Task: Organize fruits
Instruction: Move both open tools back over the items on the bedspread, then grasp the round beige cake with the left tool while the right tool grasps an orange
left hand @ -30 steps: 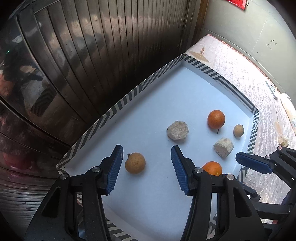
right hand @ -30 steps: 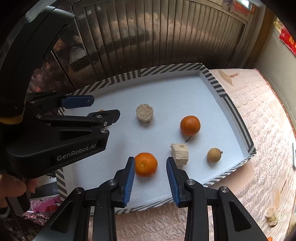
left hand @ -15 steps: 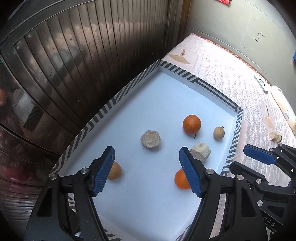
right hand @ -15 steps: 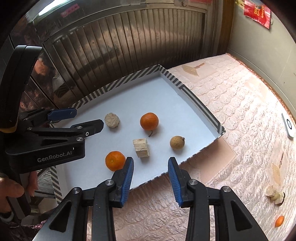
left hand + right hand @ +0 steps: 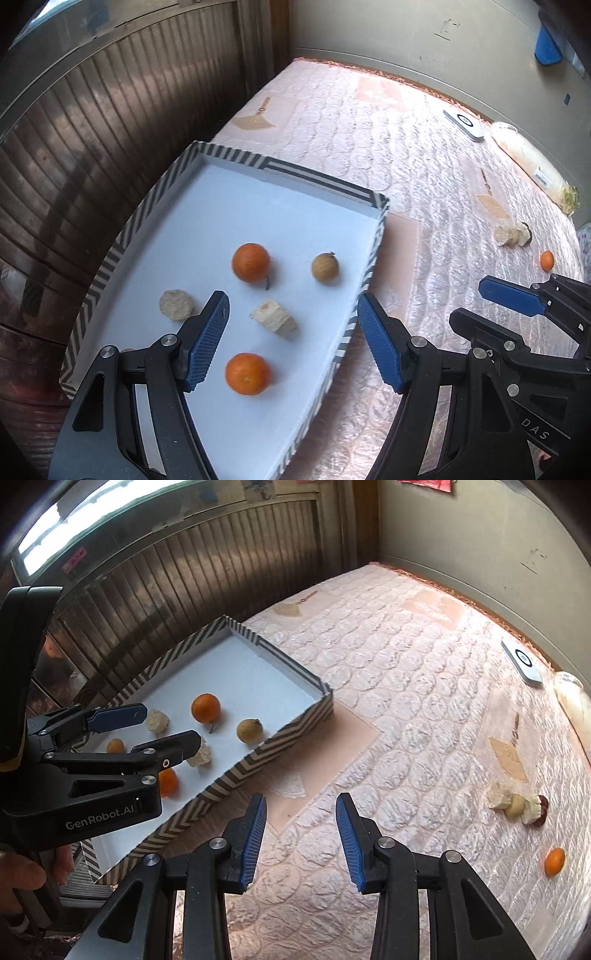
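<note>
1. The fingers (image 5: 255, 834) of the right gripper (image 5: 301, 836) are seen parted with nothing between them; only the quilted pink mattress (image 5: 406, 701) shows in the gap. Their jaws have just been opening a little.
2. The left gripper (image 5: 291, 339) is held with its fingers (image 5: 207, 339) spread wide and empty above the near end of the tray (image 5: 325, 184). Its jaws opened further within the last second; the fruit seen in the gap lies on the tray floor below and is not touched.
3. Inside the striped tray two oranges (image 5: 250, 261), a brown round fruit (image 5: 324, 267), a pale chunk (image 5: 275, 320) and a pale round slice (image 5: 175, 303) are set well apart.
4. A small orange (image 5: 554, 861) is left loose on the mattress, far right of the right gripper, near a little heap of pale pieces (image 5: 515, 805).
5. The small orange is judged light, firm under a slightly yielding peel and prone to roll. It would best be taken across its widest middle, with the fingers coming down on either side.
6. Only gentle closing is thought needed, since hard pressure could bruise it.
7. The soft mattress may give under a push, so the fruit could sink or roll away before the fingers meet.
8. The pale pieces look dry and crumbly and would need a light hold on their flat faces.
</note>
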Available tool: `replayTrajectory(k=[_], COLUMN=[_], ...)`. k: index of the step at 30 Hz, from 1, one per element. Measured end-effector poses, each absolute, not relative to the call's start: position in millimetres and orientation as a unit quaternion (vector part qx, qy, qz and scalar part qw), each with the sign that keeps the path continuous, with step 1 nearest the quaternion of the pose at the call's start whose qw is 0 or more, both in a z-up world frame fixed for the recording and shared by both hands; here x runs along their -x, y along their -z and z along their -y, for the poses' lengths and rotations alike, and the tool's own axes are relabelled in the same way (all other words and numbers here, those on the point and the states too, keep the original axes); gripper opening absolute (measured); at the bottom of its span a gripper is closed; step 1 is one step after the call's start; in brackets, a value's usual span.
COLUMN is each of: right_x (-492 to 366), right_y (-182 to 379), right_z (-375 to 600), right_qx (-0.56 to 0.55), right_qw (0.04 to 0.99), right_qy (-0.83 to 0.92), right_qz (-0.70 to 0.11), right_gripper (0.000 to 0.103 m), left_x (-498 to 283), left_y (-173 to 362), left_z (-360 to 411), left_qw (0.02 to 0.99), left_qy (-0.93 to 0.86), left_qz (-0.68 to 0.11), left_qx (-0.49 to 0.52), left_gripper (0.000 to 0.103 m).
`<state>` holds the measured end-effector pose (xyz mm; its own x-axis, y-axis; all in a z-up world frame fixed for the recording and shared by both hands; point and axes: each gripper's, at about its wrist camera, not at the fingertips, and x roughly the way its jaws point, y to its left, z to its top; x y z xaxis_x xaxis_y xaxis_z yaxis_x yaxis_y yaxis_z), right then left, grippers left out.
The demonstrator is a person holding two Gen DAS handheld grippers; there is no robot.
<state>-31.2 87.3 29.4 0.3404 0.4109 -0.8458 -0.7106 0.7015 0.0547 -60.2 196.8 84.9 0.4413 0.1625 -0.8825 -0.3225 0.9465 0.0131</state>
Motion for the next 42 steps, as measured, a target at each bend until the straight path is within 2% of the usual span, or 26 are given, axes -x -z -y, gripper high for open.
replayTrajectory(k=[20, 42], right_x=[-0.4, -23.8], right_y=[-32.2, -10.5], right_z=[26.2, 121.9], right_qx=[0.086, 0.027], right_qw=[0.849, 0.856], right_qy=[-0.244, -0.164], right_qz=[-0.461, -0.489], right_gripper=[0.038, 0.038], left_x=[6.6, -59.1], left_y=[-83.8, -47.4], left_z=[-93.1, -27.5], left_qw=[0.857, 0.837], left_qy=[-0.061, 0.046], left_qz=[-0.511, -0.544], left_qx=[0.012, 0.035], left_gripper=[0.073, 0.073])
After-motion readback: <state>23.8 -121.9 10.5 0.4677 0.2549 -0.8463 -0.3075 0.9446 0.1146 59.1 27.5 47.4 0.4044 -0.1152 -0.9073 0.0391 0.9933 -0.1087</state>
